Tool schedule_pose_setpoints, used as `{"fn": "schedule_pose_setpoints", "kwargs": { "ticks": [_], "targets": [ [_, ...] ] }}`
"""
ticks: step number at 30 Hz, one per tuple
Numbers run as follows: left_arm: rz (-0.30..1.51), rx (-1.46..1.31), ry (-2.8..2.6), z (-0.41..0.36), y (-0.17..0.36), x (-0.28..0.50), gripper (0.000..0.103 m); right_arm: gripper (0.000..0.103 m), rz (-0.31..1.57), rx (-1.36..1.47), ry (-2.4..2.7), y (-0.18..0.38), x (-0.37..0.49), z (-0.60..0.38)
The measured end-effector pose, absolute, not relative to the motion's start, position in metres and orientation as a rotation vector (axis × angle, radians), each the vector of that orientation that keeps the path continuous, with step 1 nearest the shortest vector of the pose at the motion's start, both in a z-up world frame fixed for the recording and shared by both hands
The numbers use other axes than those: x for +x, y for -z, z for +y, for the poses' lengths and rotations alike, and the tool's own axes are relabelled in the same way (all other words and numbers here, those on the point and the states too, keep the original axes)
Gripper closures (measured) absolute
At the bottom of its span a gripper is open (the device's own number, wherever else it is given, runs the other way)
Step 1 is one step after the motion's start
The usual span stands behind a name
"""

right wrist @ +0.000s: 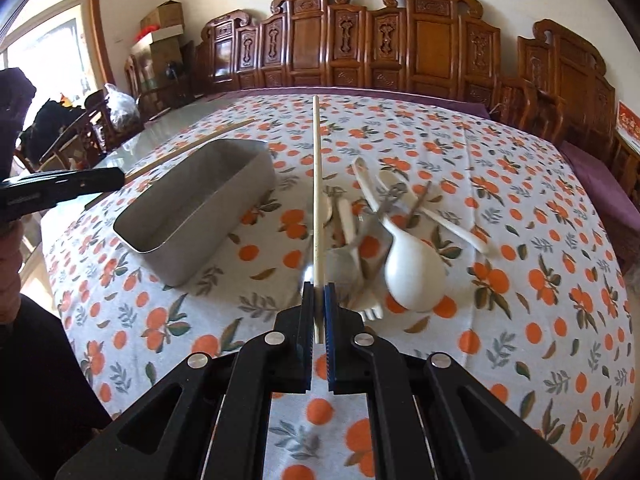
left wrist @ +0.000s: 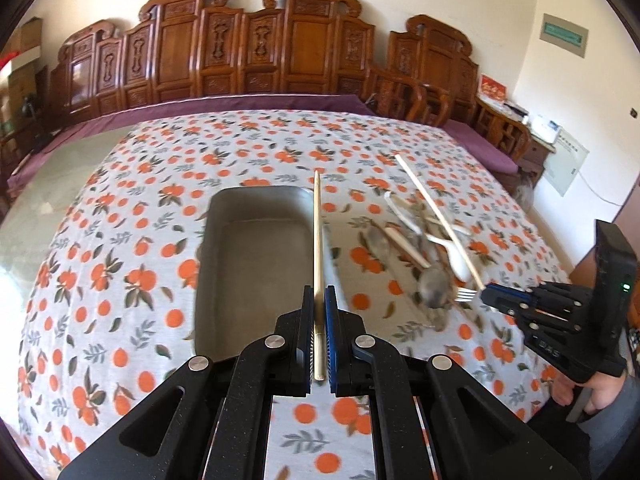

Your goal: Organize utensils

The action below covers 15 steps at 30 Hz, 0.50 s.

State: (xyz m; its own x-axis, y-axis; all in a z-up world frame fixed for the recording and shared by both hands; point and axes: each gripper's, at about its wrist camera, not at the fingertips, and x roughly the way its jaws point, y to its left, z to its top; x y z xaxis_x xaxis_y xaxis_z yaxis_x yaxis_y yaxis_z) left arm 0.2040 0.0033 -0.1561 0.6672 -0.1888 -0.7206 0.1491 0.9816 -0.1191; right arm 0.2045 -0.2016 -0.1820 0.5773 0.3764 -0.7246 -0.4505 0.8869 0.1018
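A wooden chopstick is being clamped between the closed pads of the left gripper, its shaft running straight ahead from the fingertips, over the right edge of the metal tray that is lying just ahead and slightly to the left of the tool. The tray's interior is being seen as bare grey metal. To the right of this gripper, a heap of utensils is being shown on the orange-patterned tablecloth, and further right the right gripper is being held at the near edge of that heap.

A second, paler chopstick is being gripped between the closed pads of the right gripper, pointing forward and raised above the cloth. Just ahead and to the right of these fingertips, a white rice spoon, a white fork and several blurred pieces, probably metal spoons, are being seen piled together. Ahead to the left, the tray is being seen resting on the tablecloth, apart from the pile, with the left gripper being held at its far left side. Carved wooden chairs are being seen lined up beyond the table.
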Motion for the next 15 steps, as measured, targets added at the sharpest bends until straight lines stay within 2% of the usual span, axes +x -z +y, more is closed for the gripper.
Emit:
{"fn": "schedule_pose_setpoints", "kwargs": {
  "ticks": [15],
  "targets": [
    [0.931, -0.048, 0.072, 0.028, 0.193, 0.243, 0.099, 0.097, 0.852, -0.069, -0.548, 0.185, 0.204, -0.183]
  ]
}}
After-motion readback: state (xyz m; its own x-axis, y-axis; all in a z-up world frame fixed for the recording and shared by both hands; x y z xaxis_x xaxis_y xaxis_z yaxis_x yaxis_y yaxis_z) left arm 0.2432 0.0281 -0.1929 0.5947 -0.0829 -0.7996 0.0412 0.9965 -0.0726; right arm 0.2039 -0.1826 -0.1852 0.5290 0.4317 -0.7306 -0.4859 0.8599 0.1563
